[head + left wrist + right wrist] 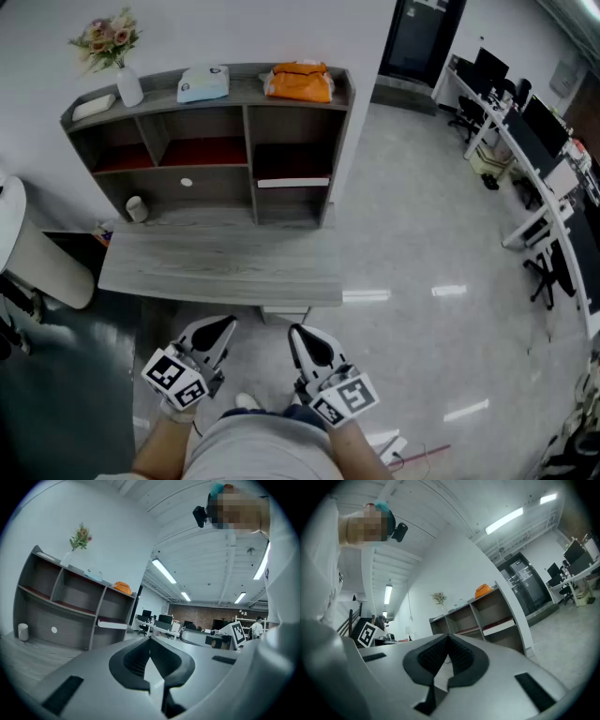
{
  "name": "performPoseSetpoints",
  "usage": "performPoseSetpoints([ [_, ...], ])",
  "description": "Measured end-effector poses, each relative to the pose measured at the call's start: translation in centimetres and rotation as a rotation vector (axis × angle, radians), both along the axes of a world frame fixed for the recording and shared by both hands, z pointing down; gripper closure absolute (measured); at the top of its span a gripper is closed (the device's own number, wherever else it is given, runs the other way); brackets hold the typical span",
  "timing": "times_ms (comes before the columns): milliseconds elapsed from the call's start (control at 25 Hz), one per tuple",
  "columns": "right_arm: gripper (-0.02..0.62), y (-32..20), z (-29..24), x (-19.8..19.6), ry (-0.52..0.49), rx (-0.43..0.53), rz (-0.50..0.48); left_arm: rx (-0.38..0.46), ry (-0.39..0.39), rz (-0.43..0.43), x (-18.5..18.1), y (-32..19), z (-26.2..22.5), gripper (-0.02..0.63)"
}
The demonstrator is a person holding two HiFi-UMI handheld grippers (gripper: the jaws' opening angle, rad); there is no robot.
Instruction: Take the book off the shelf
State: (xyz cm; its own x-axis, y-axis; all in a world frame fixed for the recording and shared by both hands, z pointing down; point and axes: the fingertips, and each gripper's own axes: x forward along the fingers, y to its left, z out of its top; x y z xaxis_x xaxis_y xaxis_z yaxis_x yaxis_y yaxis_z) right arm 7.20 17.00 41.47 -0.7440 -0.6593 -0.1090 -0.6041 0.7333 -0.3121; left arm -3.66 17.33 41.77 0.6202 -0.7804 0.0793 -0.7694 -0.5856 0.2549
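Both grippers are hanging low at the person's waist, the left gripper [223, 326] and the right gripper [298, 336] each keeping its jaws clenched on nothing, short of the near edge of the desk [216, 267]. Across that desk the book [293, 182] is lying flat on the middle board of the right-hand compartment of the shelf [248, 159], its pale edge facing out. Trouble is likely waiting in that slot: jaws reaching in without parting first would probably be pushing the book deeper instead of gripping it, and the space above it is looking low, so a tilted approach may be knocking the board overhead or the upright divider beside it. An orange bag [300, 82] is sitting on top, directly above that compartment and close to the front rim — a bump to the frame could be tipping it forward. Room is looking generous otherwise: the desk surface in front of the shelf is lying bare, and open floor [422, 253] is spreading to the right.
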Motion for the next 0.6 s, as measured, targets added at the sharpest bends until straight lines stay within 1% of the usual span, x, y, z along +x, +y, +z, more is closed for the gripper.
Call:
performPoseSetpoints([
  [160, 0.58, -0.5, 0.1, 1.8, -0.019, 0.0, -0.015, -0.002, -0.002, 0.004, 2.0, -0.4, 0.2, 0.591],
  [400, 0.58, -1.5, 0.1, 4.8, -0.06, -0.013, -0.042, -0.007, -0.02, -0.012, 5.1, -1.3, 0.1, 0.591],
  [600, 0.58, -2.6, 0.9, 7.9, -0.118, -0.057, -0.057, -0.011, -0.043, -0.017, 8.6, -2.0, 0.3, 0.591],
])
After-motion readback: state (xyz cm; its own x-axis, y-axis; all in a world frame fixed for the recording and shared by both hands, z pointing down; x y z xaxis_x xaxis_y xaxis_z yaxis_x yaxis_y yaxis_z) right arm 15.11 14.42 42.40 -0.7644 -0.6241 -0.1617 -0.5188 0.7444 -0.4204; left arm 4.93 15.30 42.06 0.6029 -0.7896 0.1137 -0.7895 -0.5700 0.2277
